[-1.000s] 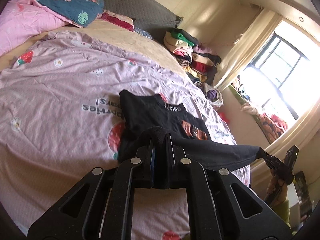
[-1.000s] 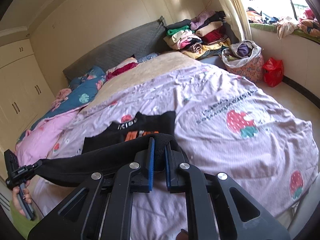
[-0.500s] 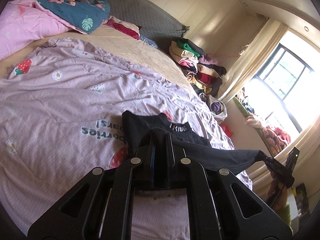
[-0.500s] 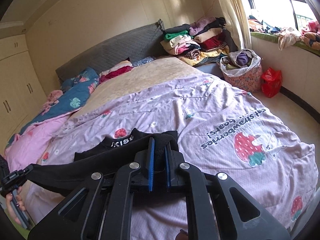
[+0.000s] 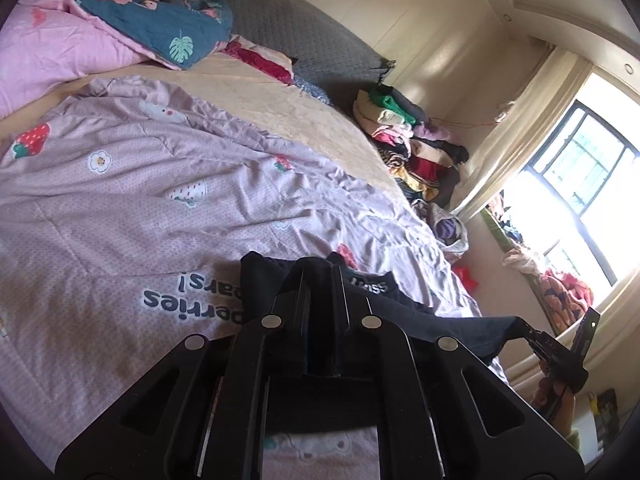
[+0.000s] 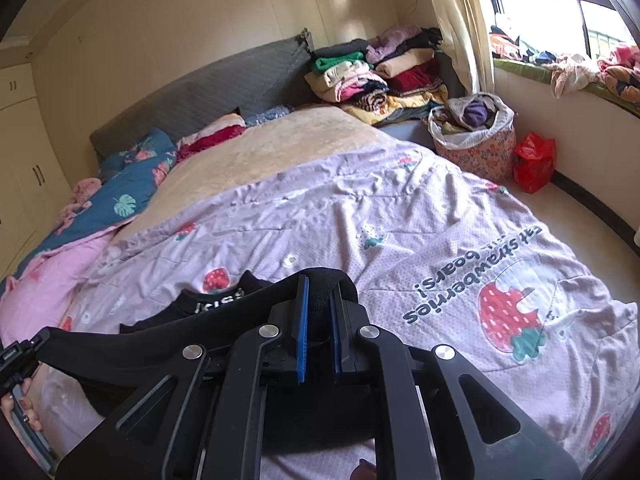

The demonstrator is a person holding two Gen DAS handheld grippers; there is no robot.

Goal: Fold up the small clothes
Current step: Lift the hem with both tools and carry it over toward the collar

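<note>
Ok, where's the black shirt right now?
The black shirt lies low on the pink strawberry quilt, its near edge stretched between left gripper and right gripper.

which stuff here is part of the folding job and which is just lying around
In the job:
black shirt
left tool, shut on it
right tool, shut on it
pink quilt under it

Lying about:
clothes pile
laundry bag
red bag
blue blanket
</note>
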